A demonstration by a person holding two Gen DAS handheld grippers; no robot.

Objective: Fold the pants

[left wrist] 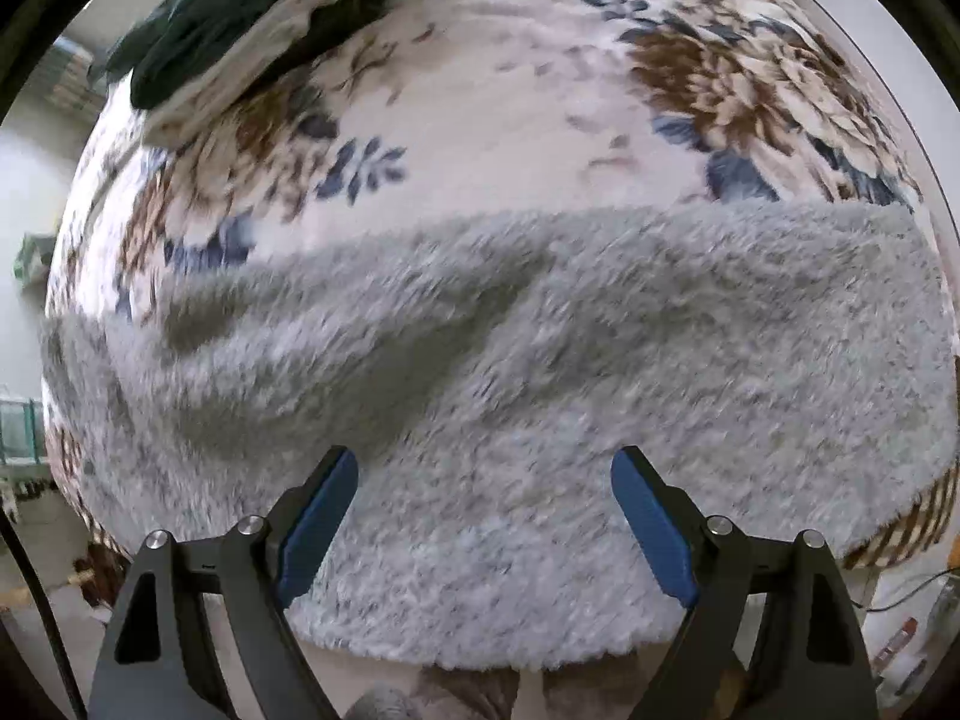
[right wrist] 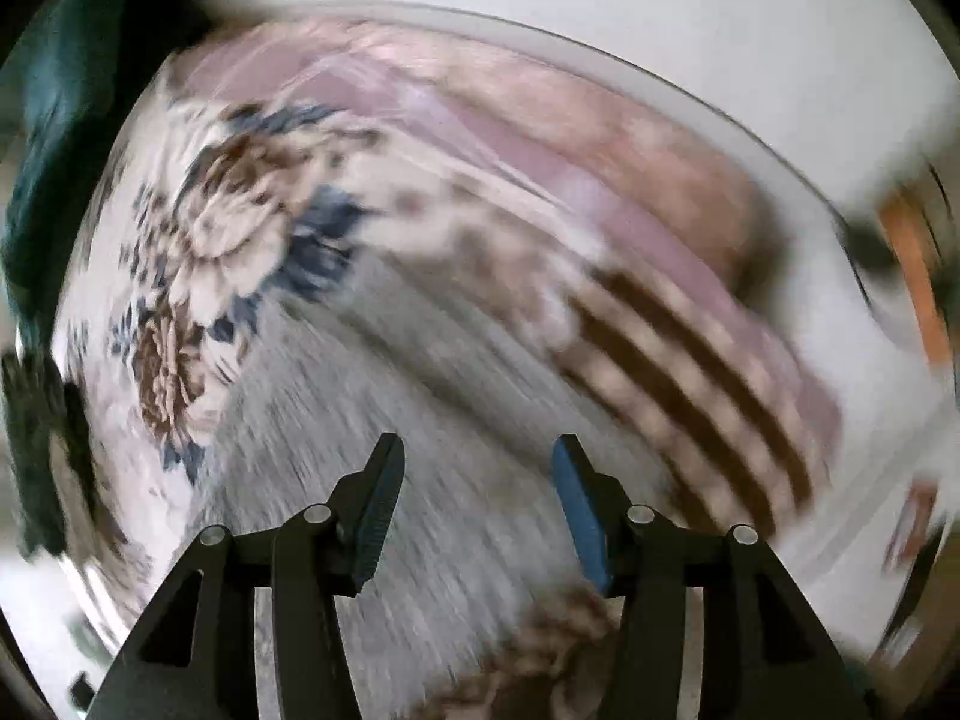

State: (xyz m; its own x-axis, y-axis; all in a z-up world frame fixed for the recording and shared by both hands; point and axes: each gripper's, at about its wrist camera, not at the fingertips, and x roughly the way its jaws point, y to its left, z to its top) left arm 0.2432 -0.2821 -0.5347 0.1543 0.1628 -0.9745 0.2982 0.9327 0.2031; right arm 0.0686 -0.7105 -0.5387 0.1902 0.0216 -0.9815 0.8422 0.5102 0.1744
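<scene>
Seen from the left wrist, the left hand-held gripper [left wrist: 485, 468] has its two blue-padded fingers [left wrist: 321, 516] spread wide apart with nothing between them. Directly ahead of and beneath the fingertips lie the grey fleecy pants [left wrist: 510, 360], stretched as a broad band from far left to far right of this hand-held gripper, with soft folds rising toward the left. They rest on a floral blanket [left wrist: 510, 120] of cream, brown and blue that covers the bed. Beyond the pants, far ahead and to the left of the fingers, a dark green garment [left wrist: 240, 6] lies in a heap on the blanket, well apart from the pants.

The right wrist view is heavily smeared by motion. The right hand-held gripper [right wrist: 478, 456] also has its fingers [right wrist: 378, 516] parted, a clear gap between the blue pads, gripping nothing. The grey pants [right wrist: 432, 420] lie right under and ahead of the fingertips. To the left of this hand-held gripper the floral blanket [right wrist: 228, 228] shows its brown and blue blooms, and at the far left edge is a dark green cloth [right wrist: 54, 120], too blurred to make out further. To the right of the fingers runs the blanket's brown striped border [right wrist: 690, 372].
</scene>
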